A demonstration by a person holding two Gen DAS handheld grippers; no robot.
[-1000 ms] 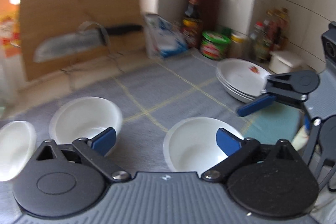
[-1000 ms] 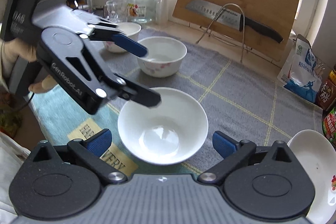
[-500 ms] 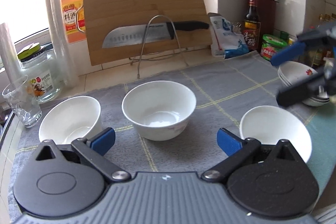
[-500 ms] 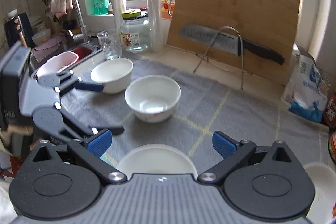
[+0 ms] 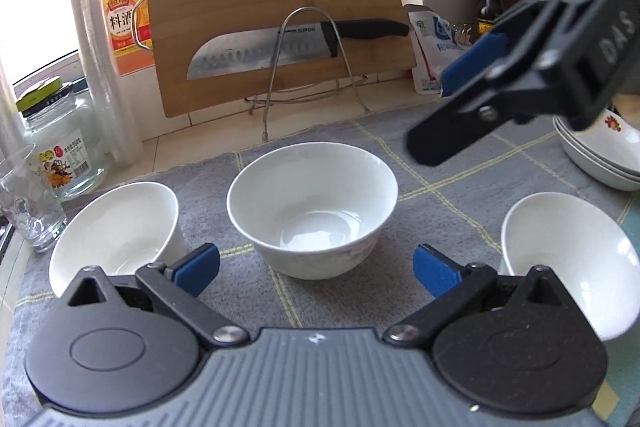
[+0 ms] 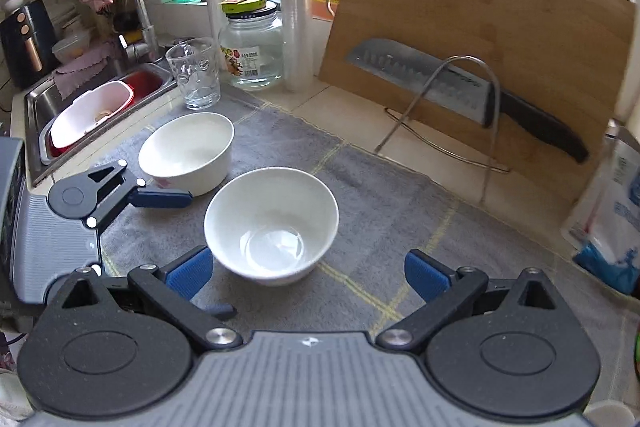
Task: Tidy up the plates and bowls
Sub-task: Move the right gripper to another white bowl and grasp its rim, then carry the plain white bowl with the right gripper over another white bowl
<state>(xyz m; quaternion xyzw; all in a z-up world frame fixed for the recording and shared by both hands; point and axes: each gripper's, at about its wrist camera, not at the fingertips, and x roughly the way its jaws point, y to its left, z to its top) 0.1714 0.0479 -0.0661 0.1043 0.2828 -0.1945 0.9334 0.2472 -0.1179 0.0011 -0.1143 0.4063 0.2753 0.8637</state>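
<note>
Three white bowls stand on a grey mat (image 5: pixel 460 163): a left bowl (image 5: pixel 116 227), a middle bowl (image 5: pixel 312 207) and a right bowl (image 5: pixel 568 251). A stack of white plates (image 5: pixel 600 151) sits at the far right. My left gripper (image 5: pixel 316 269) is open and empty just in front of the middle bowl. My right gripper (image 6: pixel 306 273) is open and empty, close above the middle bowl (image 6: pixel 272 223). The left bowl (image 6: pixel 188 151) lies beyond the left gripper (image 6: pixel 192 251) in the right wrist view. The right gripper (image 5: pixel 444 119) also hangs at the upper right in the left wrist view.
A bamboo cutting board (image 5: pixel 276 11) and a knife (image 5: pixel 296 43) on a wire rack stand at the back. A glass (image 6: pixel 194 73), a jar (image 6: pixel 252 47) and bottles stand by the window. A sink (image 6: pixel 96 107) lies at the left. A white pouch (image 6: pixel 616 219) sits at the right.
Both grippers have swung left, away from the right bowl and the plates, and now face the middle bowl. The right gripper has come closer over it. Both stayed open.
</note>
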